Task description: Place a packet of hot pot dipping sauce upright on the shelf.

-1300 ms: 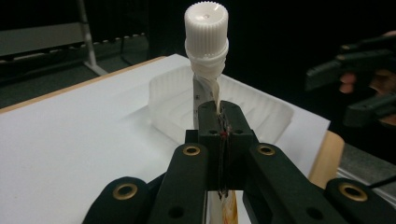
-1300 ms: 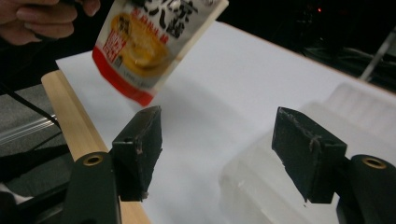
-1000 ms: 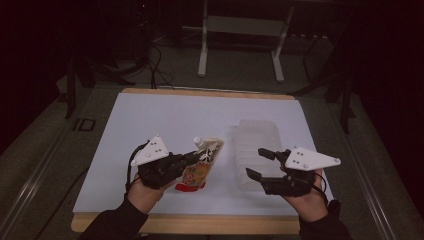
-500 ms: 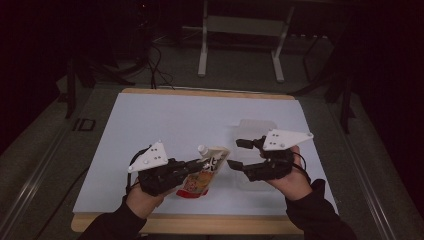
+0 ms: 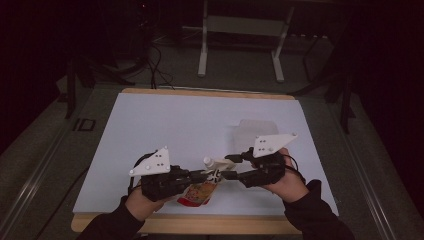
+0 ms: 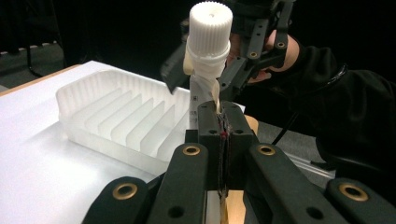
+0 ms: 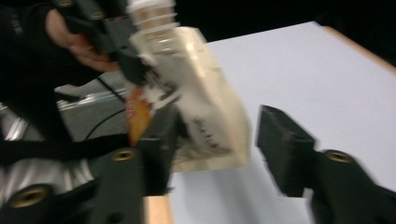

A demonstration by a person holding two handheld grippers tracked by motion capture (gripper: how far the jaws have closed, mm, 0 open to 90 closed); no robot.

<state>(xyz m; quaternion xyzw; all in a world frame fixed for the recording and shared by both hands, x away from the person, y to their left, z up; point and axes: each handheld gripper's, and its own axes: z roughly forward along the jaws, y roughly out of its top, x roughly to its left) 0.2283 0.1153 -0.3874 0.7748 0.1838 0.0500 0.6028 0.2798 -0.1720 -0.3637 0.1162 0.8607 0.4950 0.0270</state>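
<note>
The spouted pouch (image 5: 202,187) hangs just above the desk's (image 5: 165,125) near edge, well short of the ribbed tray (image 6: 116,123) — left tongs (image 5: 200,176) clamp its top flat. Right tongs (image 5: 231,167), half-wide and just now narrowing, should square up on the white cap (image 6: 210,21) before squeezing.

My high view far above the table (image 5: 150,125), both gripper views close on one shared pouch (image 6: 205,70).
</note>
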